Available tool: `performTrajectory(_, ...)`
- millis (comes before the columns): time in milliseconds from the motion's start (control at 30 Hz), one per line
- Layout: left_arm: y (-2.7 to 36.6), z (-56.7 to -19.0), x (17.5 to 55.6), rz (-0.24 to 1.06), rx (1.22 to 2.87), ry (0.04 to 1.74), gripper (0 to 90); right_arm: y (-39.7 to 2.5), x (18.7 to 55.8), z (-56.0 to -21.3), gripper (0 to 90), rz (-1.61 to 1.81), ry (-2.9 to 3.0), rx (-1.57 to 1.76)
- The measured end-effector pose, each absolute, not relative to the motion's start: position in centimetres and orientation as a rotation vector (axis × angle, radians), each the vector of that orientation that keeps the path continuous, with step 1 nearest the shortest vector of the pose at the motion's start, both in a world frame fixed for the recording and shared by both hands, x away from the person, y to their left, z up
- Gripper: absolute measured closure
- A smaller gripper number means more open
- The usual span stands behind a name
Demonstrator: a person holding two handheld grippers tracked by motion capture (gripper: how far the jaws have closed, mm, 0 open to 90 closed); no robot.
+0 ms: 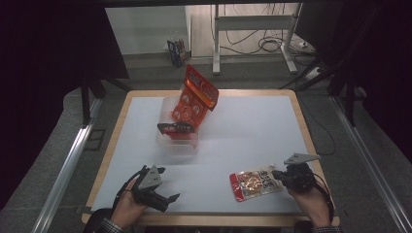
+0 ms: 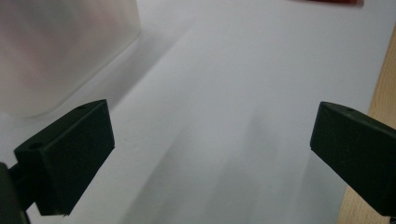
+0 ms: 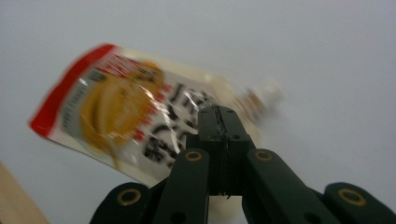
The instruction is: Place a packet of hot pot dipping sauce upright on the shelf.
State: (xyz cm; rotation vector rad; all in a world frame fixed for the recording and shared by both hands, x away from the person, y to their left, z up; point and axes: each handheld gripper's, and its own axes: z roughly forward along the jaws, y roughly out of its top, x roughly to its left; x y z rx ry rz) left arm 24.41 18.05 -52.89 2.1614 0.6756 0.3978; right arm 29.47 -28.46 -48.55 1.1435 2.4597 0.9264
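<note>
Your right tongs (image 1: pixel 278 174) are clamped shut on the food pouch (image 1: pixel 254 183), jaws pinched together on its edge near the spout end. In the right gripper view the pouch (image 3: pixel 135 116) hangs off the closed jaws, red band at its far end; motion blur hides the print.

The pouch sits at the near right of the desk (image 1: pixel 252 131), by the front edge. Can't tell if it's resting flat or slightly off the surface.

Your left tongs (image 1: pixel 167 199) are wide open, holding nothing, low at the near left of the desk, well apart from the pouch. Left gripper view: both jaws spread over bare white desk.

Clear plastic bin (image 1: pixel 177 141) mid-desk, with an orange packet (image 1: pixel 194 97) standing tilted in it.
</note>
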Motion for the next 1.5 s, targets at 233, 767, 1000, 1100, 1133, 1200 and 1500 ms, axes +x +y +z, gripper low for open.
performTrajectory(233,17.9,-53.0,24.4,0.396,2.169,0.672,0.0,-30.5,29.3,-49.5,88.1,0.857,2.394,1.244)
performTrajectory(767,17.5,-53.1,24.5,0.377,2.178,0.664,0.0,-29.7,29.9,-50.8,88.6,0.818,2.434,1.331)
performTrajectory(1000,16.8,-53.2,24.7,0.345,2.184,0.652,0.0,-28.7,29.9,-50.9,88.7,0.859,2.452,1.345)
performTrajectory(1100,16.6,-53.3,24.7,0.336,2.187,0.65,0.0,-28.0,30.0,-51.0,88.7,0.896,2.482,1.333)
performTrajectory(1133,16.5,-53.3,24.7,0.332,2.186,0.649,0.0,-27.1,30.0,-51.1,88.7,0.907,2.51,1.308)
performTrajectory(1200,16.2,-53.3,24.8,0.318,2.187,0.65,0.1,-26.2,30.0,-51.2,88.6,0.935,2.538,1.282)
performTrajectory(1500,15.7,-53.2,24.9,0.3,2.188,0.648,0.1,-22.6,29.8,-51.2,88.6,0.886,2.58,1.158)
